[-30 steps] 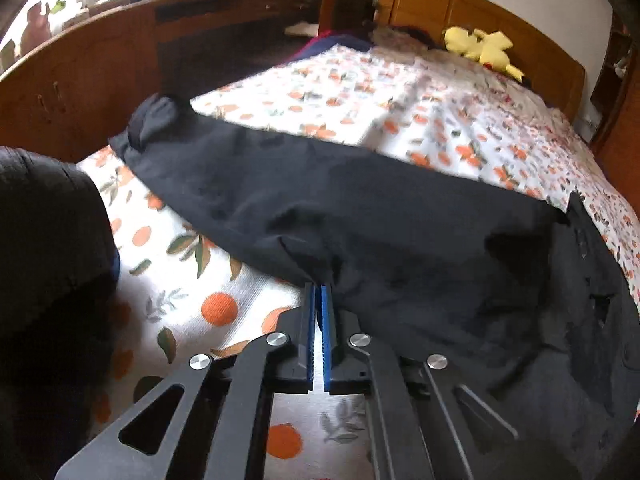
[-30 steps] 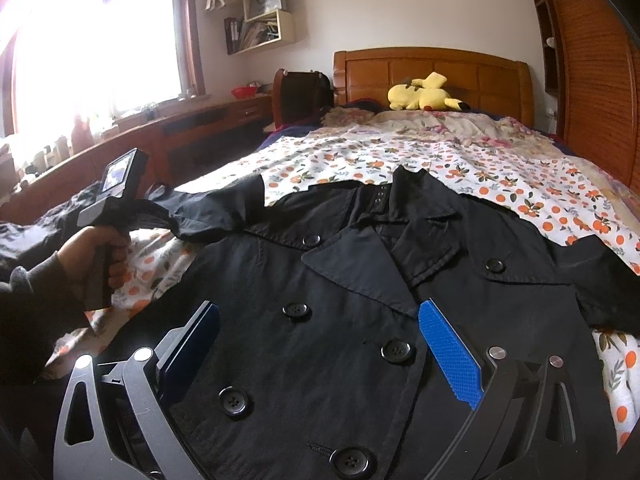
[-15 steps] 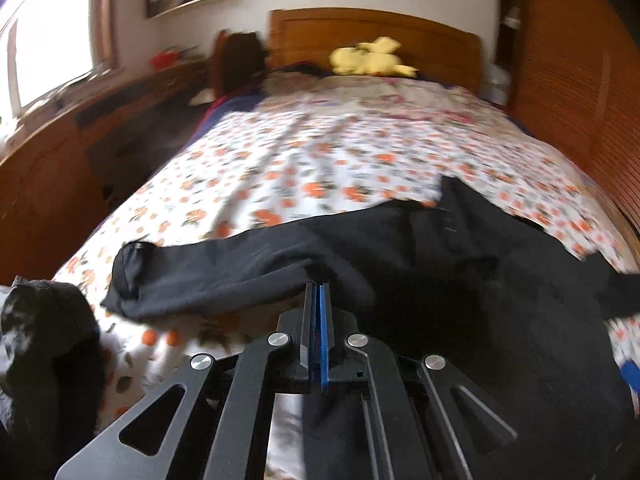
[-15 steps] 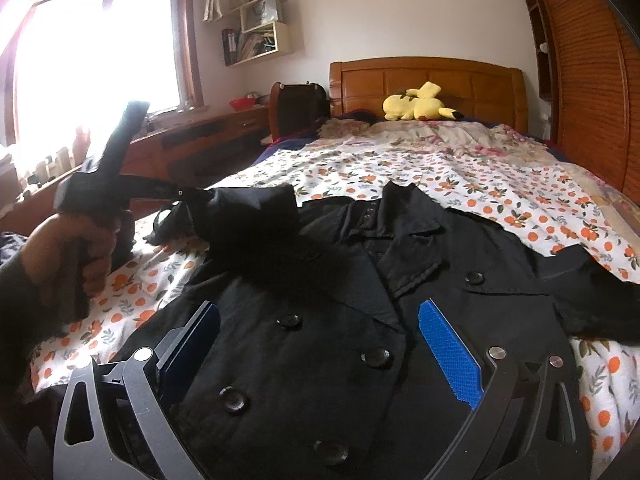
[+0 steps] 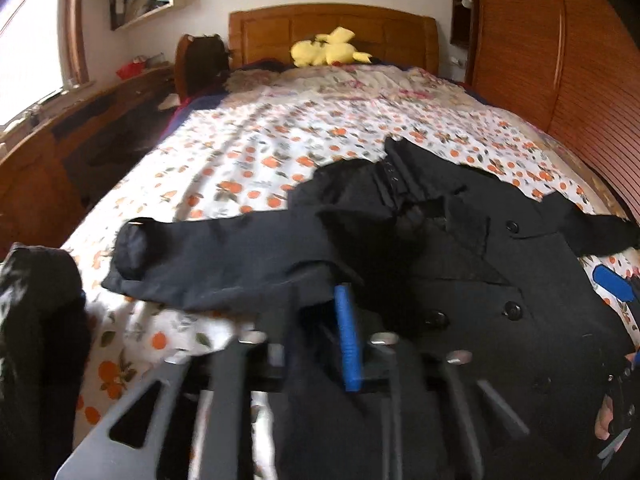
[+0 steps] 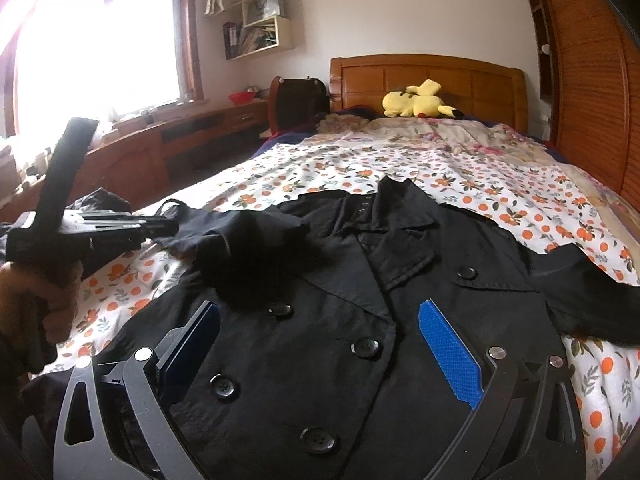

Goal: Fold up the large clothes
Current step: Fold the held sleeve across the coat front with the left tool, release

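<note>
the black double-breasted coat point(image 6: 352, 320) lies front-up across the lower half of the frame on the orange-print bedsheet point(image 6: 400, 168), collar toward the wooden headboard point(image 6: 428, 76). the left gripper point(image 5: 320, 312) seems partly spread, coat cloth bunched between its fingers at the lower centre; motion blur keeps me from telling whether it grips. its sleeve point(image 5: 208, 256) stretches left. the right gripper point(image 6: 320, 344) hovers spread wide over the buttons. a yellow plush toy point(image 6: 416, 100) sits by the headboard.

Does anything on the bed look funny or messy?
Yes. The coat lies flat, but its left sleeve is bunched and twisted over the chest. Its other sleeve still sticks out sideways.
</note>
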### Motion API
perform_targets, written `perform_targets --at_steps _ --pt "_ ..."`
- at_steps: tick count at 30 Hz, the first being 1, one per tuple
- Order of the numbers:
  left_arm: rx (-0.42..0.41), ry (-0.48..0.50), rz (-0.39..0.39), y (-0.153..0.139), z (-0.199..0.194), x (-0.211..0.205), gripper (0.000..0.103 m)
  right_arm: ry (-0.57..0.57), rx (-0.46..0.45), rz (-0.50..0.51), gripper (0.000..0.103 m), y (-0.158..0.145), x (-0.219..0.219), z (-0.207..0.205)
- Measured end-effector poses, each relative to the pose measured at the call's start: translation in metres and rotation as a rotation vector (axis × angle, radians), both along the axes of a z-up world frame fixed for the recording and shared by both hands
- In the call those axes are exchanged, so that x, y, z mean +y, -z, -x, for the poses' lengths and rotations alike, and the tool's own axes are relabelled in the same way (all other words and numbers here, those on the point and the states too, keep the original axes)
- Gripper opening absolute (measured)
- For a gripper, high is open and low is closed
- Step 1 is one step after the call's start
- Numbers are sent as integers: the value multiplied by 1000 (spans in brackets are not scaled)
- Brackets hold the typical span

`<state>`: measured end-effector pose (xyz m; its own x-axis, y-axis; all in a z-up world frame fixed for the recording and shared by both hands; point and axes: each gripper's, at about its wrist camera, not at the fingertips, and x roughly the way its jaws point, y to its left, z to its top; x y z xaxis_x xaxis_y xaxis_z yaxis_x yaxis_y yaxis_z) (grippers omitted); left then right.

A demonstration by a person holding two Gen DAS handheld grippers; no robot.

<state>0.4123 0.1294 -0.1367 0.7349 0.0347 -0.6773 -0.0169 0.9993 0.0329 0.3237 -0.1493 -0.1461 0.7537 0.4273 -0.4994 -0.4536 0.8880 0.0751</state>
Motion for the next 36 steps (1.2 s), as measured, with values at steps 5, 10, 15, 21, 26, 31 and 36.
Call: perform_targets --at_steps 5,10,15,21,26,31,36 --pt "12 -83 14 4 -8 42 51 -14 1 8 96 1 7 0" --pt "47 -179 -11 24 -28 83 62 -17 4 15 96 4 9 -1" --pt "124 -278 -4 55 -50 123 62 -15 12 19 96 6 8 -3" --pt "191 -315 63 84 -65 145 62 -17 18 19 96 8 8 -4" --pt "189 -301 100 87 -72 148 16 -14 17 22 96 7 8 -3" --pt "165 -265 58 71 -75 129 1 -8 1 22 96 3 5 4" --pt "72 -213 10 32 -64 97 1 -1 -20 16 96 -5 -6 15"
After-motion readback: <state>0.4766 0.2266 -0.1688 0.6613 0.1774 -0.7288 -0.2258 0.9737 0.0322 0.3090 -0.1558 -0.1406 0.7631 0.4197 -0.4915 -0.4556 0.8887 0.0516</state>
